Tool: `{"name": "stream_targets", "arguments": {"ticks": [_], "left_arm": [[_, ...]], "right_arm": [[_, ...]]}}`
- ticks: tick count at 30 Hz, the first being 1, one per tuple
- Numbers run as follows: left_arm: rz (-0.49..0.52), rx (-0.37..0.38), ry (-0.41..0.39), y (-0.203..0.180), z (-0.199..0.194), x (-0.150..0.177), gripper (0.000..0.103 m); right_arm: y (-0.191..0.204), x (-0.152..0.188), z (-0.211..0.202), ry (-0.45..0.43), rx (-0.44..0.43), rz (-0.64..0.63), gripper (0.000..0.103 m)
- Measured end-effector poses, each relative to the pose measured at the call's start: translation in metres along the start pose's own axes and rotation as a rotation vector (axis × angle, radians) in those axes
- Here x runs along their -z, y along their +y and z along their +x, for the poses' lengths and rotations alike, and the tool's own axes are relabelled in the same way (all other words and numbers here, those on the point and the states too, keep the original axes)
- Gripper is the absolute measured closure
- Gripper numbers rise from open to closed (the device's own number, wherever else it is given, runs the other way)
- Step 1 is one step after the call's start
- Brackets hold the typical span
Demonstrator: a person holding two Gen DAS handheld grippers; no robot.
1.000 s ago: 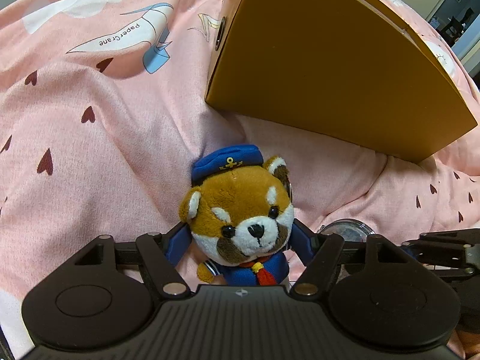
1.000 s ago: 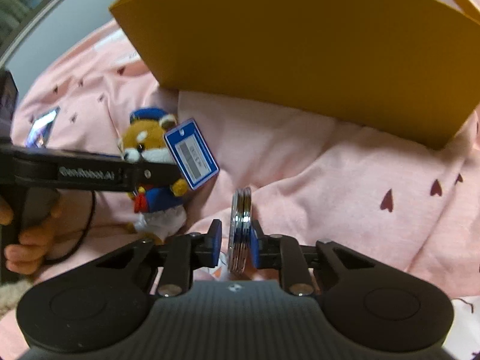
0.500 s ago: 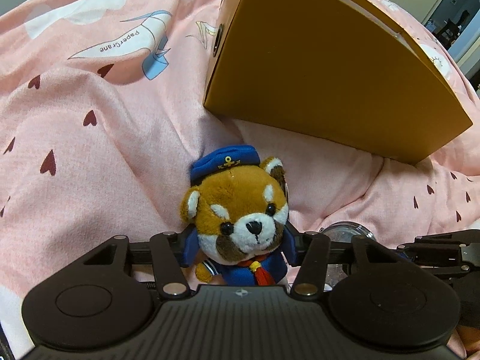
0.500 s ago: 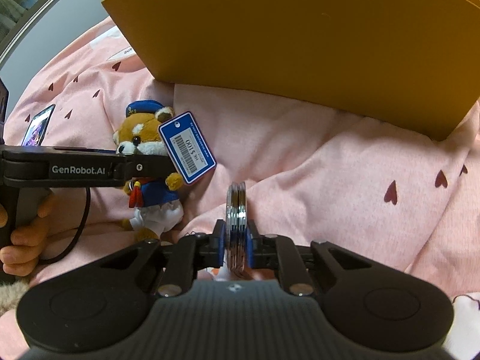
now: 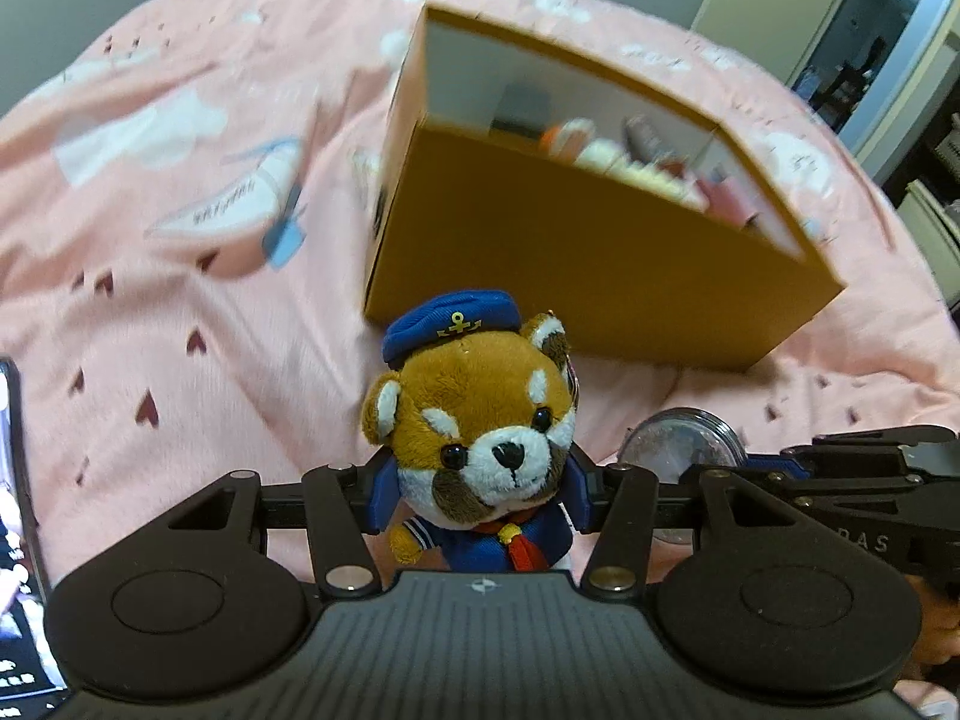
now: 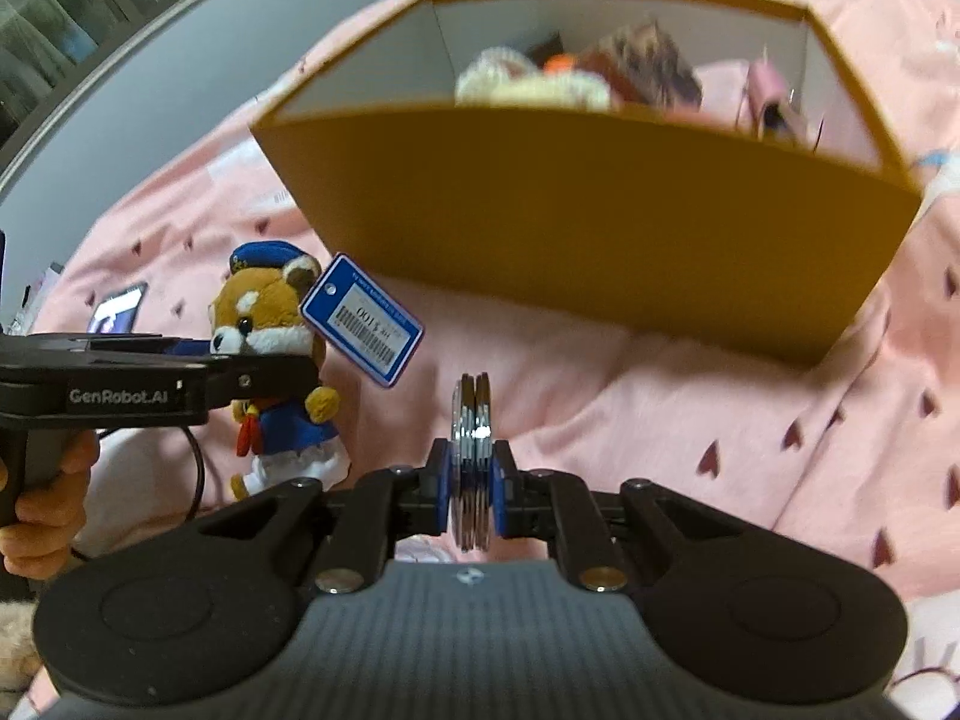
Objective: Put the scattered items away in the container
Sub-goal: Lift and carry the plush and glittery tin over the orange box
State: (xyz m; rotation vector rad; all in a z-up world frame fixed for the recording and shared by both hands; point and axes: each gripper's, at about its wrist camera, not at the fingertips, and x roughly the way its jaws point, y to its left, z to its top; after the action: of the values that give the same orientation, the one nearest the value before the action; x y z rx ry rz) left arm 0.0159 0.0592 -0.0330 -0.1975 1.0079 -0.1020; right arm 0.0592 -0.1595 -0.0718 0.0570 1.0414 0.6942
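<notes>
A plush red panda (image 5: pixel 480 420) in a blue sailor cap and suit hangs lifted off the pink bedsheet, my left gripper (image 5: pixel 480 498) shut on its neck and shoulders. From the right wrist view the same panda (image 6: pixel 264 324) shows at the left with a blue price tag (image 6: pixel 362 319) dangling. My right gripper (image 6: pixel 472 480) is shut on a round silver compact (image 6: pixel 472 414), held edge-on. That compact (image 5: pixel 678 444) shows just right of the panda. The open orange box (image 5: pixel 600 276) stands ahead of both grippers, its near wall (image 6: pixel 600 228) facing me.
Several items lie inside the box, among them a cream plush (image 6: pixel 528 84) and a pink case (image 6: pixel 768 90). A phone (image 6: pixel 117 312) lies on the sheet at the far left. A person's hand (image 6: pixel 42 516) grips the left tool. A doorway (image 5: pixel 840 48) is beyond the bed.
The left jaws closed on the panda. Both grippers then rose with their loads, so the box's open top and contents have come into view.
</notes>
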Motion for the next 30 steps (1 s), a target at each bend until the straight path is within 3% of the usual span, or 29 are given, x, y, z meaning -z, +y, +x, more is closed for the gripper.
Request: {"name": "stream_targets", "arguments": {"ticks": [10,19,24,30], "left_arm": [[0.054,0.060,-0.115,-0.016,-0.045,-0.034,0.042],[0.167,0.042,-0.228,-0.033,-0.074,-0.105,0.042],[0.253,-0.055,-0.259,-0.046,-0.055,-0.145,0.042],[0.286,-0.138,-0.182,-0.050,0.006,-0.182,0.042]], "right_arm": [[0.011,-0.031,-0.057,-0.139,-0.048,-0.034,0.088],[0.035,-0.078,-0.092,-0.287,-0.011,-0.136,0.088],[0.035,-0.105,-0.094,-0.347,0.010,-0.152,0.088],[0.021,-0.138,-0.069,-0.351,0.064,-0.138,0.089]]}}
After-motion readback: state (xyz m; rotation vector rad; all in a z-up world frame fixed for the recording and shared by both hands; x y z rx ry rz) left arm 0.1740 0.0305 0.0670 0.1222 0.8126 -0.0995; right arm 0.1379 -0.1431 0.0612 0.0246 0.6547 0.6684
